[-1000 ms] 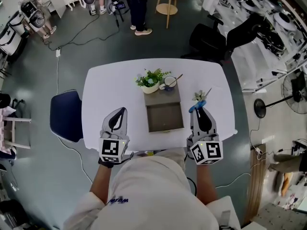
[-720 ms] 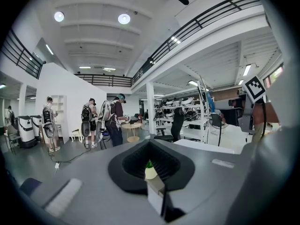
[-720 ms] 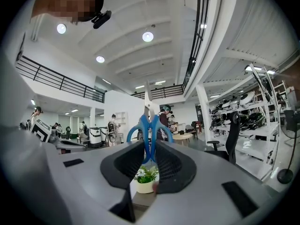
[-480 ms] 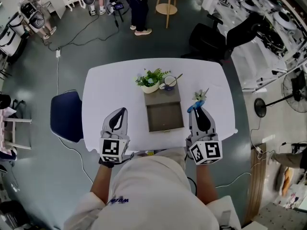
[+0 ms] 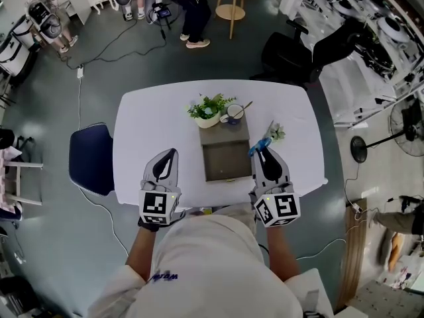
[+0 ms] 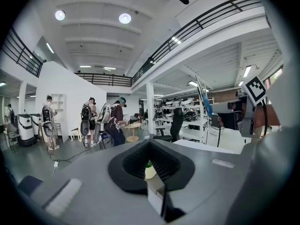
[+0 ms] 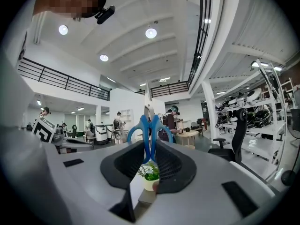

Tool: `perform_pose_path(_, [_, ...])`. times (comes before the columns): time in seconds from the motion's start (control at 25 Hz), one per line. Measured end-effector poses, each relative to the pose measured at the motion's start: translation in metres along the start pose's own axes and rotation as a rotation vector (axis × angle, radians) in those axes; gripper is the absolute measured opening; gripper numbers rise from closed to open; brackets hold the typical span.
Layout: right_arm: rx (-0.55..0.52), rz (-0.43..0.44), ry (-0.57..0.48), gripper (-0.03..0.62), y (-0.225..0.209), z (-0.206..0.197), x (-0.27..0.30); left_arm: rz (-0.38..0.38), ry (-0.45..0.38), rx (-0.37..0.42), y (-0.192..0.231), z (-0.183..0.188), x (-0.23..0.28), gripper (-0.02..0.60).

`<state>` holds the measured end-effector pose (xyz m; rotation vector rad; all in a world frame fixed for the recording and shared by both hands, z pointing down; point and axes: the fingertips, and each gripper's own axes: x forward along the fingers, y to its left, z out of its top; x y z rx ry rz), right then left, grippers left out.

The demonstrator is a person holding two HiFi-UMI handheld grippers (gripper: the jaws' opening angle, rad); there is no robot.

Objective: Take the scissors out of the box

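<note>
The scissors (image 5: 260, 144) have blue handles and pale blades, and my right gripper (image 5: 260, 151) is shut on the handles. It holds them above the table just right of the box (image 5: 226, 135). In the right gripper view the scissors (image 7: 150, 131) stand upright between the jaws of my right gripper (image 7: 149, 162), blades pointing up. The grey-brown box lies open at mid table; no scissors show in its interior. To the box's left my left gripper (image 5: 170, 154) is shut and empty, and it is also in the left gripper view (image 6: 150, 165).
A potted green plant (image 5: 209, 109) and a cup (image 5: 232, 115) with a spoon stand behind the box. A small white flower sprig (image 5: 277, 133) lies on the white table (image 5: 142, 118) right of the scissors. A blue chair (image 5: 91, 159) stands at the table's left; people stand far behind.
My right gripper has moved left with the scissors, from beside the flower sprig to the box's right edge. The left gripper has not moved.
</note>
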<state>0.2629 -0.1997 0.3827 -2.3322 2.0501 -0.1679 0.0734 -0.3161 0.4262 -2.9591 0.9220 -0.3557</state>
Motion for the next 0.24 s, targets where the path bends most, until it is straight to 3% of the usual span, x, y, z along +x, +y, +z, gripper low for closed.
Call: perform_pose_path(0.24, [0.004,0.058,0.03,0.08,0.023,-0.008,0.019,-0.04,-0.031,-0.074,-0.024,0.008,0.018,0.002])
